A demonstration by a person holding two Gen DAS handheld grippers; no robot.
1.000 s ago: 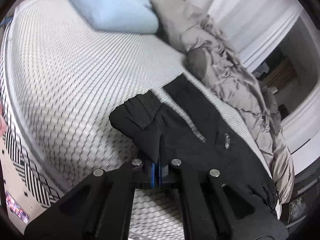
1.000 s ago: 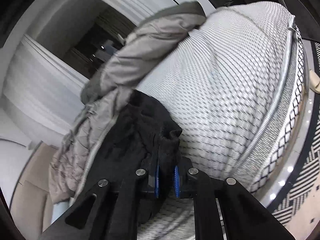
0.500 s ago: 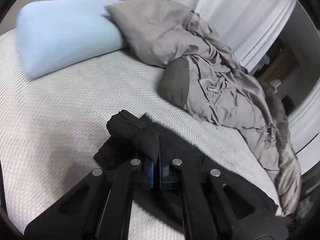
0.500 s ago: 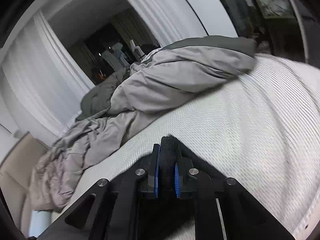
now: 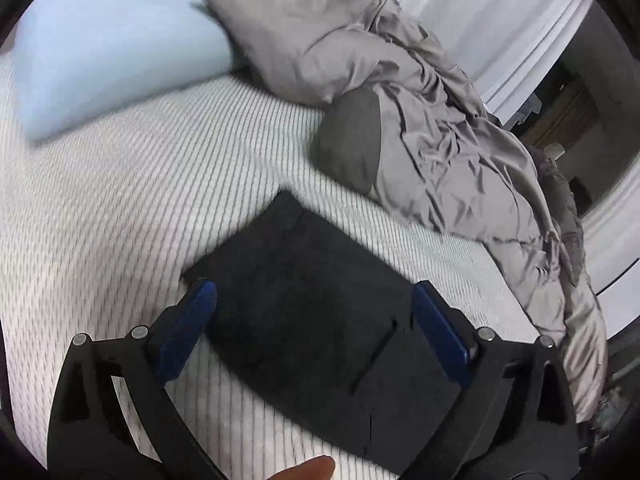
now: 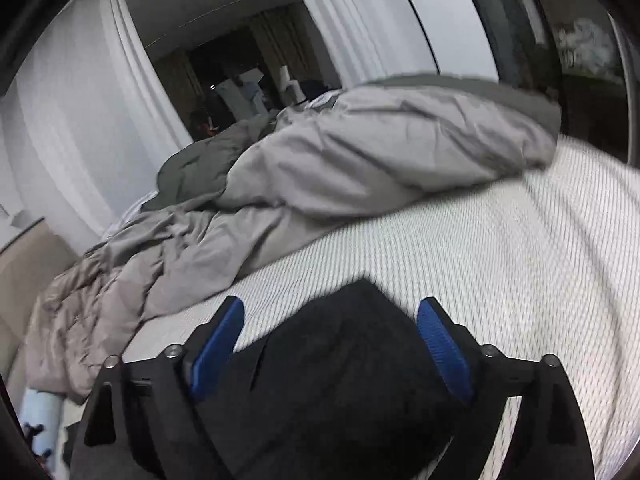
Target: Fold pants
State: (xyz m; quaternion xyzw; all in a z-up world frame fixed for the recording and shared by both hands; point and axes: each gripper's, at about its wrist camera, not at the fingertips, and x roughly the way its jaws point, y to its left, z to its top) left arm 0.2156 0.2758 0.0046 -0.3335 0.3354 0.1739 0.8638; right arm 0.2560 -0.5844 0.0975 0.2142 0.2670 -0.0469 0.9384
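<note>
The black pants lie folded flat on the white ribbed mattress. My left gripper is open just above them, its blue pads spread to either side of the cloth. In the right wrist view the pants lie under my right gripper, which is also open with nothing between its blue pads. Neither gripper holds any cloth.
A crumpled grey duvet runs along the far side of the bed, also in the right wrist view. A light blue pillow and a grey pillow sit at the head. White curtains hang behind.
Both grippers were shut on pants cloth, carrying it over the bed. Now both have opened and let go, and the pants lie folded flat on the mattress.
</note>
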